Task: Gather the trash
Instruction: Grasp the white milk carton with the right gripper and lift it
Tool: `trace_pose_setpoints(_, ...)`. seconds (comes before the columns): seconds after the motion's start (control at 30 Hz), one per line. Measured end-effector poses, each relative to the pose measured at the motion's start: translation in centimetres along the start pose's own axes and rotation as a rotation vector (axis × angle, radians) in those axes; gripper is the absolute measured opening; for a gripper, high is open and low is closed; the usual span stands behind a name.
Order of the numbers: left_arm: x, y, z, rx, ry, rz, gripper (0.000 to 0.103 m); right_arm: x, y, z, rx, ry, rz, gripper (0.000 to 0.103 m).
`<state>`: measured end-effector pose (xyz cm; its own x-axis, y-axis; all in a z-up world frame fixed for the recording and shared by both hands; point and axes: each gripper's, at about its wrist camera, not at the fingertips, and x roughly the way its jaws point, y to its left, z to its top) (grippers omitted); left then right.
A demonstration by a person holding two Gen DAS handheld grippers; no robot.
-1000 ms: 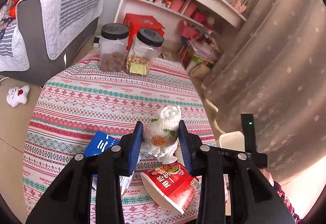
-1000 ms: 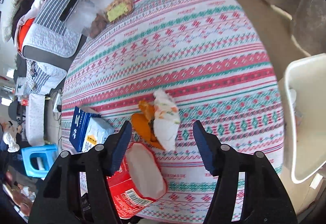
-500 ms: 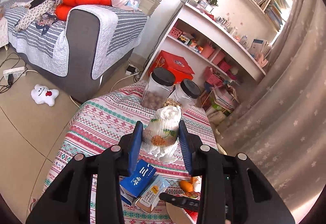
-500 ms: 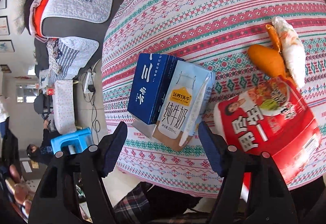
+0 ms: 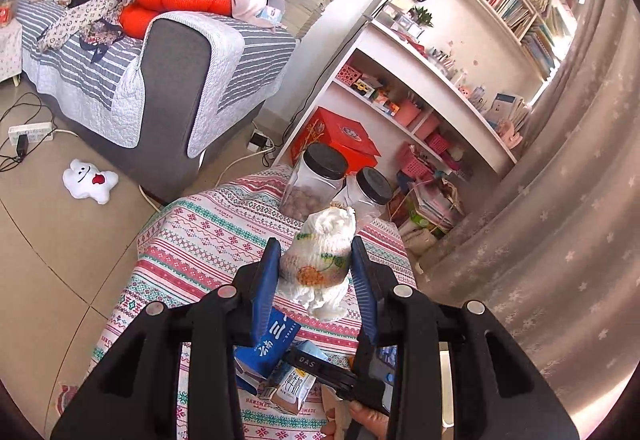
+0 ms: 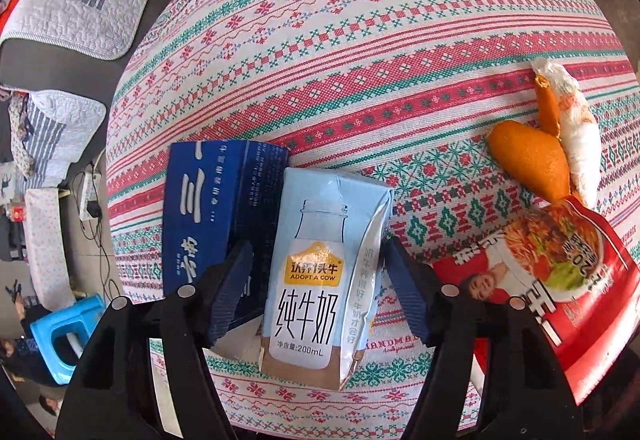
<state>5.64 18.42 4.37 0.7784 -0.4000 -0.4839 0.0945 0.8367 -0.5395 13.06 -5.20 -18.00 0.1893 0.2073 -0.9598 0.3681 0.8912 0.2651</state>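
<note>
The left gripper (image 5: 316,272) is clamped on a crumpled paper wad (image 5: 320,256) and holds it up above the striped surface (image 5: 208,236), near the middle of the frame. The right gripper (image 6: 316,292) points steeply down. Its jaws have just been opening and stand apart on both sides of the light blue milk carton (image 6: 320,264), not pressing it. The carton lies low in the frame, beside a dark blue carton (image 6: 212,208).

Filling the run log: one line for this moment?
left gripper: shut on crumpled tissue | right gripper: open, straddling light-blue milk carton | remaining: navy carton, orange peel
</note>
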Motion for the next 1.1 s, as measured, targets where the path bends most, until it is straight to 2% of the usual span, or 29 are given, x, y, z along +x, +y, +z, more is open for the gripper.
trace_pose_setpoints(0.07, 0.0, 0.2, 0.0, 0.000, -0.001, 0.006, 0.036, 1.0, -0.5, 0.0, 0.023, 0.023, 0.001, 0.062)
trace_pose_setpoints(0.1, 0.0, 0.3, 0.0, -0.003, -0.001, 0.007, 0.036, 0.8, -0.7, 0.0, 0.022, 0.005, 0.003, 0.057)
trace_pose_setpoints(0.13, 0.1, 0.4, 0.0, -0.007, 0.000, 0.008, 0.036, 0.7, -0.7, 0.0, 0.010, -0.001, -0.005, 0.057)
trace_pose_setpoints(0.23, 0.3, 0.8, 0.0, -0.018, 0.004, 0.013, 0.036, -0.3, -1.6, 0.2, 0.026, -0.019, 0.050, 0.056)
trace_pose_setpoints(0.47, 1.2, 0.3, -0.6, -0.001, 0.010, 0.040, 0.036, -8.0, -1.4, 2.2, -0.014, -0.212, 0.146, 0.055)
trace_pose_setpoints(0.67, 2.2, -0.6, -1.2, 0.030, 0.009, 0.062, 0.036, -15.9, -2.1, 3.6, -0.070, -0.454, 0.188, 0.055)
trace_pose_setpoints(0.8, 2.9, -1.6, -1.6, 0.064, 0.012, 0.069, 0.036, -20.4, -4.0, 4.0, -0.089, -0.605, 0.171, 0.055)
trace_pose_setpoints(0.93, 3.6, -2.5, -2.2, 0.088, 0.017, 0.073, 0.036, -23.7, -7.2, 3.8, -0.083, -0.738, 0.117, 0.055)
trace_pose_setpoints(1.1, 4.8, -3.7, -3.1, 0.125, 0.035, 0.078, 0.036, -26.7, -12.9, 3.2, -0.015, -0.898, -0.008, 0.055)
